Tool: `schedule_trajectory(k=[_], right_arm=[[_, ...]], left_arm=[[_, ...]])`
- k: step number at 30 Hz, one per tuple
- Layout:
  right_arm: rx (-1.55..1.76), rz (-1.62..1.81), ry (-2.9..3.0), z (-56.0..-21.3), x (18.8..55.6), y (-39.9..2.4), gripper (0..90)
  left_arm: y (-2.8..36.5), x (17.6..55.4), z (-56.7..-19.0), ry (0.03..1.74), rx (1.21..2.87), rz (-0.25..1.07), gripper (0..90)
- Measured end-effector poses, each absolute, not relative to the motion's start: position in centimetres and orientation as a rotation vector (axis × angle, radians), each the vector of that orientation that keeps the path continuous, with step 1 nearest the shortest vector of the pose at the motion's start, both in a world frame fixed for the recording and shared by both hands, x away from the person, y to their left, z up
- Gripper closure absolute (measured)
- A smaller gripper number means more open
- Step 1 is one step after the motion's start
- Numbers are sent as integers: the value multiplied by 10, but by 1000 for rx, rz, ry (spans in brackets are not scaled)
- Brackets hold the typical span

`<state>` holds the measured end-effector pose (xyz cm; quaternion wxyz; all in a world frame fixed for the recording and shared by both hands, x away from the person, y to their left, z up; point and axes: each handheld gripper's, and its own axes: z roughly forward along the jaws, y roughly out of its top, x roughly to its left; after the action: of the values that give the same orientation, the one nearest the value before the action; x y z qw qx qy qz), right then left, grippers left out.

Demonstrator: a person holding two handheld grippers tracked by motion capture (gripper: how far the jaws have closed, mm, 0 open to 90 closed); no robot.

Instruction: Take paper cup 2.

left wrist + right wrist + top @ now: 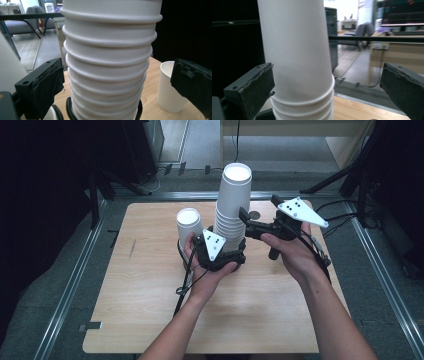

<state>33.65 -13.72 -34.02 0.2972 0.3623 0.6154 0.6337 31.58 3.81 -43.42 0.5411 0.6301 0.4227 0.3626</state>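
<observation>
— Paper cups, nested upside down into a tall white stack, stand near the middle of the wooden table, toward its far edge. Where are the tongs?

— The left gripper sits low at the stack's base, the right gripper higher up against its side.

— Gripping?

— Neither. In the left gripper view the ribbed stack stands between the jaws, which are spread wide, with gaps on both sides. In the right gripper view the jaws are also wide apart; the smooth top cup sits just beside one jaw, far from the other.

— Anything else?

— A single paper cup stands mouth-up just left of the stack, close to the left hand.
</observation>
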Motion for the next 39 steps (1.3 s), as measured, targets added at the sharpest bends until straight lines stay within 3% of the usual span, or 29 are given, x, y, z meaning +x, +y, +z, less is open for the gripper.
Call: schedule_trajectory(k=[7,20,26,39], right_arm=[[923,1734,1715,-336,348,-130,0],[881,1726,1880,-336,373,-107,1],[896,1706,1869,-339,376,-99,96],[913,1746,1811,-331,373,-98,112]], left_arm=[[36,321,-434,1025,1452,892,62],[33,329,-436,1031,1456,916,62],[34,330,-437,1031,1457,903,56],[33,330,-437,1041,1452,908,56]])
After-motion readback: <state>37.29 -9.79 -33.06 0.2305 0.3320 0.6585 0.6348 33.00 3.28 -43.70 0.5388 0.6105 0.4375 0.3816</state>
